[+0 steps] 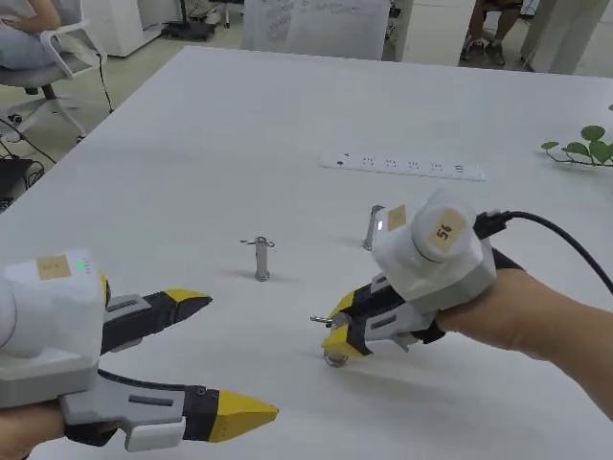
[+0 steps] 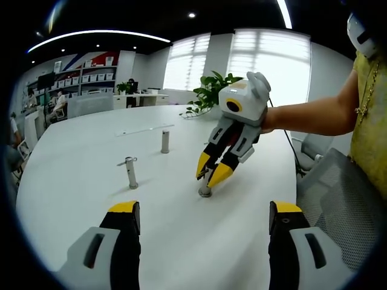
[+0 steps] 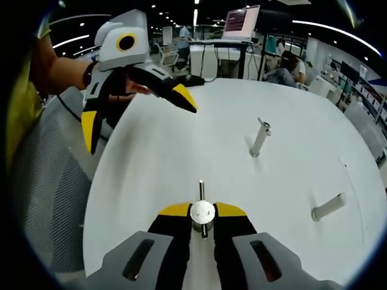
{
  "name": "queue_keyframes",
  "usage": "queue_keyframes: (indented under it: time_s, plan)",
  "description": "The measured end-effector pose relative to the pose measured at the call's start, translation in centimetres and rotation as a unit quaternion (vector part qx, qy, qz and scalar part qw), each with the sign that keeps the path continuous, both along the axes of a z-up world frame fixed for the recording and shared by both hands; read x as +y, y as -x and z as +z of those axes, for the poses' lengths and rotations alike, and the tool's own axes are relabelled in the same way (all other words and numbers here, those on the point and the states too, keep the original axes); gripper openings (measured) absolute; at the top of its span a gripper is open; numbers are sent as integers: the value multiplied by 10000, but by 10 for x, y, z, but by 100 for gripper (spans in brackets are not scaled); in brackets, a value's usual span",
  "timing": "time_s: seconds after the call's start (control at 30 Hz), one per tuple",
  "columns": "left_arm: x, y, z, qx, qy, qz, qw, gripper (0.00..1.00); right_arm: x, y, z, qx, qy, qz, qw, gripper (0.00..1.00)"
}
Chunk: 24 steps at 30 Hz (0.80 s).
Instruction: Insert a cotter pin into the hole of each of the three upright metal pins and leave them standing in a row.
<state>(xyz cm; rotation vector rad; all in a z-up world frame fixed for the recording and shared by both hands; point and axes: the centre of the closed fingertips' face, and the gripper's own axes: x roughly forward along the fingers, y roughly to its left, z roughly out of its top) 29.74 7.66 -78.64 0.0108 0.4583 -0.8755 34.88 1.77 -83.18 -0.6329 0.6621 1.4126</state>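
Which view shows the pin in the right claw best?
Right gripper view: the pin sits top-on between the tips of the right claw, cotter through it. Left gripper view shows its foot below the claw; in the head view the claw covers most of it.

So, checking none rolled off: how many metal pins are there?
3: near pin in the right gripper, middle pin carrying a cotter pin, far pin toward the power strip.

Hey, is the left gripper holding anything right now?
No, the left gripper has its jaws wide apart with nothing between them; the right gripper is the one clamped on a metal pin.
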Motion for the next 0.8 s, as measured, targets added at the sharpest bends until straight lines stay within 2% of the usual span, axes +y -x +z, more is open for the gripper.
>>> queue_keyframes:
  time_s: [0.07, 0.13, 0.27, 0.4, 0.63, 0.8]
  plan:
    - [1, 0, -1, 14, -7, 4, 10000, 87, 0, -5, 3, 14, -28, -30, 10000, 12]
    - [1, -1, -1, 17, -8, 9, 10000, 87, 2, -11, 10, 108, -192, -105, 9997, 12]
    - [1, -1, 1, -7, -12, 8, 10000, 86, 4, -30, 17, -31, -183, -65, 9998, 12]
    - [1, -3, 4, -29, -12, 22, 10000, 86, 7, -48, 21, -65, -201, -42, 9998, 12]
    - [5, -6, 4, -12, -34, 105, 9999, 86, 14, -80, 21, -85, -262, -45, 9996, 12]
    - [5, -8, 2, 15, -41, 136, 9999, 85, 19, -92, 17, -53, -237, 84, 9997, 12]
